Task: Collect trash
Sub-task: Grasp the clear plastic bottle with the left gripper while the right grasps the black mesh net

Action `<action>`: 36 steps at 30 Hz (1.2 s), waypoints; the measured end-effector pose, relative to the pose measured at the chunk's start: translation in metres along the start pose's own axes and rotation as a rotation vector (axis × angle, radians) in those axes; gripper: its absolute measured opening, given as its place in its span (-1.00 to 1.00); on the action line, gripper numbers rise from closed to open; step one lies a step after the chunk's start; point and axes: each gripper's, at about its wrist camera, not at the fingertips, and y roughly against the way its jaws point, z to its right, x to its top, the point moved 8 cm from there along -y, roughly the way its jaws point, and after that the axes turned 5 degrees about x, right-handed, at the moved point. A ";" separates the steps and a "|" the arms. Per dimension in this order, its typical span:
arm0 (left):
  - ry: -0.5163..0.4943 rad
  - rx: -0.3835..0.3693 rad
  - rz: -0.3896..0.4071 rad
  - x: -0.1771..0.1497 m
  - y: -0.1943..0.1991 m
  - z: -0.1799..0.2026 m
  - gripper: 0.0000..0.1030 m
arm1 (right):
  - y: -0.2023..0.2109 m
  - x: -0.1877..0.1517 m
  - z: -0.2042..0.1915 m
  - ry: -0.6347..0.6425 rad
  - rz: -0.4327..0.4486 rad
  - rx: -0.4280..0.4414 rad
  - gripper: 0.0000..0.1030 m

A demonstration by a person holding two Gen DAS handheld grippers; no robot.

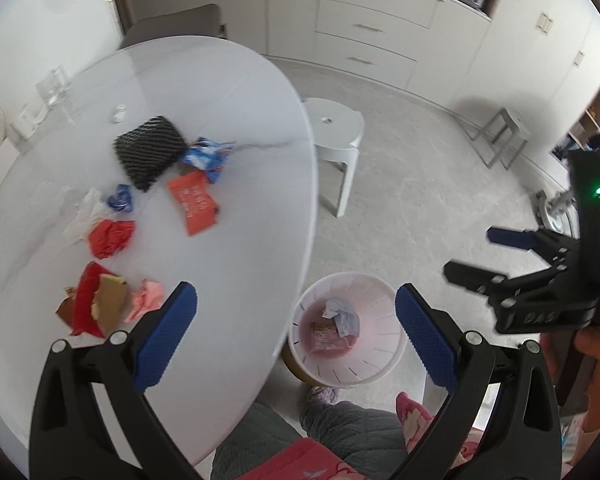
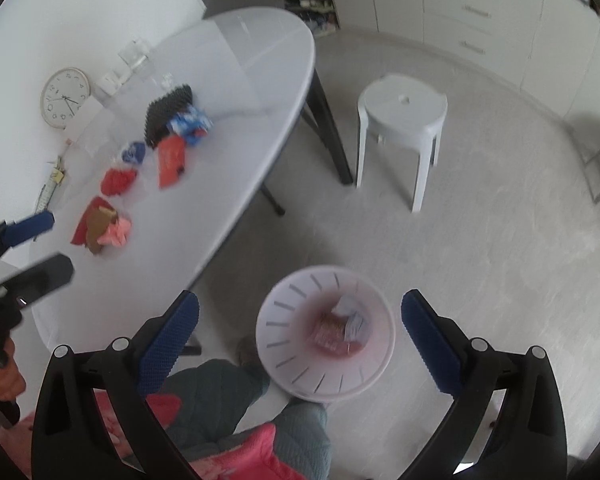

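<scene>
A white slotted bin (image 1: 346, 332) stands on the floor by the table; it also shows in the right wrist view (image 2: 326, 334). It holds a red-brown wrapper (image 1: 326, 334) and a pale crumpled tissue (image 1: 342, 316). Trash lies on the white oval table (image 1: 240, 240): an orange packet (image 1: 194, 202), a blue-white wrapper (image 1: 208, 156), a black mesh pouch (image 1: 150, 152), a red crumpled wrapper (image 1: 110, 238), a red-brown torn box (image 1: 94, 306) and a pink wad (image 1: 148, 298). My left gripper (image 1: 296, 328) is open and empty above the table edge and bin. My right gripper (image 2: 300, 332) is open and empty above the bin.
A white plastic stool (image 2: 404, 128) stands on the floor beyond the bin. A wall clock (image 2: 64, 96) and clear glass items (image 2: 134, 54) sit at the table's far side. Cabinets with drawers (image 1: 368, 28) line the back wall. The person's knees (image 2: 236, 408) are below.
</scene>
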 end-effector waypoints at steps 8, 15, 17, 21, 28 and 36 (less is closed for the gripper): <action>0.221 0.113 0.058 0.011 0.020 -0.107 0.85 | 0.001 0.073 -0.091 0.151 0.088 0.103 0.95; 0.506 0.202 0.009 0.023 -0.006 -0.244 0.85 | -0.039 0.121 -0.178 0.251 0.104 0.153 0.95; 0.608 0.219 -0.029 0.028 -0.023 -0.281 0.85 | -0.056 0.136 -0.200 0.275 0.105 0.151 0.95; 0.725 0.277 -0.107 0.040 -0.065 -0.334 0.85 | -0.092 0.164 -0.232 0.296 0.092 0.144 0.95; 0.847 0.319 -0.258 0.055 -0.145 -0.386 0.85 | -0.161 0.201 -0.261 0.264 0.039 0.126 0.95; 1.028 0.257 -0.365 0.043 -0.196 -0.409 0.85 | -0.230 0.235 -0.244 0.130 -0.035 0.122 0.95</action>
